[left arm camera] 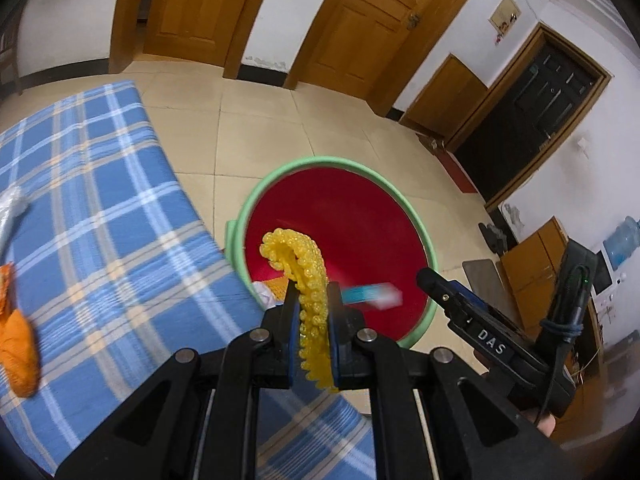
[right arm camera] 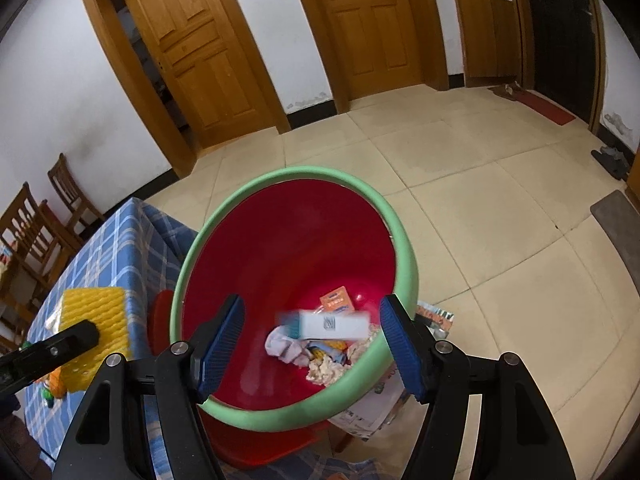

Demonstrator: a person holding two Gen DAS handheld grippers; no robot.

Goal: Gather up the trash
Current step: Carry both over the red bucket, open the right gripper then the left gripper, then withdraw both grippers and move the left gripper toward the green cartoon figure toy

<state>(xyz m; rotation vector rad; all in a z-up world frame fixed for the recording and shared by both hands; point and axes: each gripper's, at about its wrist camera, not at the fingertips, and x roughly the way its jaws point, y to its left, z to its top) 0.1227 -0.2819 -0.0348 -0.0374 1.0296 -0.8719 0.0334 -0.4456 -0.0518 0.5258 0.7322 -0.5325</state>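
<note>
Left gripper (left arm camera: pixel 314 304): fingers clamped on a yellow knobbly mat (left arm camera: pixel 308 280), which stands between the pads at lower centre of the left wrist view and curls over at its top. It hangs in front of the red bin (left arm camera: pixel 340 216), whose green rim (left arm camera: pixel 248 208) lies just right of the desk with its blue checked cloth (left arm camera: pixel 100 184). An orange wrapper (left arm camera: pixel 18 344) lies on the cloth at the left edge.

Right gripper (right arm camera: pixel 312 340): fingers apart, gripping nothing, positioned above the bin mouth at lower centre of the right wrist view. A small white and blue box (right arm camera: pixel 324 324), blurred, appears between the fingers without touching either pad. Crumpled paper and wrappers (right arm camera: pixel 320 356) lie at the bin bottom. The mat appears at lower left of this view.
</note>
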